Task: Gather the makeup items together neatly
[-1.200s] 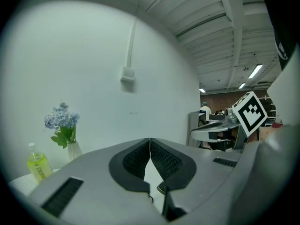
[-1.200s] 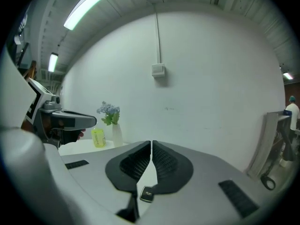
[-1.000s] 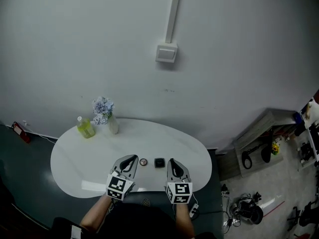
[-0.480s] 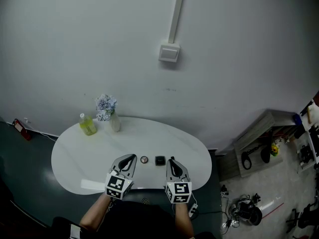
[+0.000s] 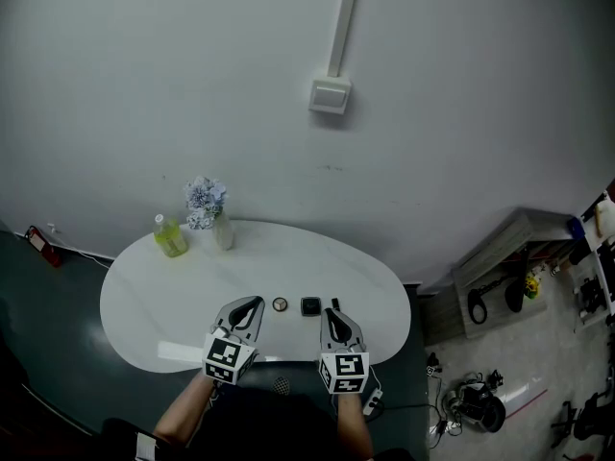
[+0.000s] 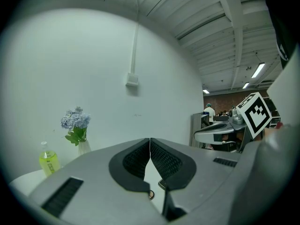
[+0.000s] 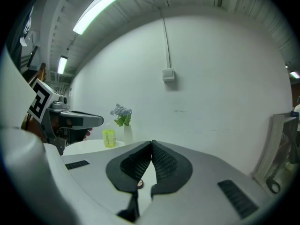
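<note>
Holding both grippers low over the near edge of the white oval table (image 5: pixel 144 296), you have the left gripper (image 5: pixel 256 303) with its jaws pressed together on nothing. The right gripper (image 5: pixel 332 309) is the same, jaws closed and empty. Your hands sit at the near rim, marker cubes facing up, and both grippers point toward the far wall. The small round makeup item (image 5: pixel 280 304) lies on the table between the two grippers, just right of the left tip. The black square makeup case (image 5: pixel 310 306) is just right of it, a small gap between them, close to the left of the right gripper's tip. Neither gripper touches either item as far as the head view shows. At the far left of the table stands a yellow-green bottle (image 5: pixel 170 238). A white vase (image 5: pixel 224 233) of pale blue flowers (image 5: pixel 206 200) is just to its right. On the wall beyond, a switch box (image 5: pixel 331 96) has a conduit (image 5: pixel 344 17) running up from it.
</note>
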Demonstrator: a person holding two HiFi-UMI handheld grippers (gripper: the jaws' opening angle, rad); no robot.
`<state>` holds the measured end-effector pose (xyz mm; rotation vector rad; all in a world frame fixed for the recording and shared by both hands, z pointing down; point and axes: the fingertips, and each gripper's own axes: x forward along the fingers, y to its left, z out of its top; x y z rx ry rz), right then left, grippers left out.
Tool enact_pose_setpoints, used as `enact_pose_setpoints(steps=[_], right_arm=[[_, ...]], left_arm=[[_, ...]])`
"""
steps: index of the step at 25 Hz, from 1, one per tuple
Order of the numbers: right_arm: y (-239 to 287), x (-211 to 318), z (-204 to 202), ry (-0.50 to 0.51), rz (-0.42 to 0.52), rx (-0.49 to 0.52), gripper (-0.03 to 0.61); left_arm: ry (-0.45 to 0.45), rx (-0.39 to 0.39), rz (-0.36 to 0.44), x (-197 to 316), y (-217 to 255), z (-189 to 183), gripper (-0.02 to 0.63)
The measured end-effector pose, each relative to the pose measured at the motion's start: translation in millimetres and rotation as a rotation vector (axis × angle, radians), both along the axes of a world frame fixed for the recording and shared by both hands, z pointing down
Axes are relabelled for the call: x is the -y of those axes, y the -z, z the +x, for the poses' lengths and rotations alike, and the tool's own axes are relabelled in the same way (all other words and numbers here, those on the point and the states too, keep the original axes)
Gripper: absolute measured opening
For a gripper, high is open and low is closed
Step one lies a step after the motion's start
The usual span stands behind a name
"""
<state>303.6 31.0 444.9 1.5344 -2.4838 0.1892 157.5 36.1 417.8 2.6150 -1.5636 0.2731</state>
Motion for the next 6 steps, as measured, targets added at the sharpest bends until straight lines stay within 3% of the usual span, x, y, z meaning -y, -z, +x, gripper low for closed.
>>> enact_pose_setpoints(steps=[6], right_arm=[[1.3,4.7,7.9,-0.005,-0.009,0.016,0.032]], left_arm=[[-0.003,0.004,-0.012,2.7,-3.4,5.2,0.02]])
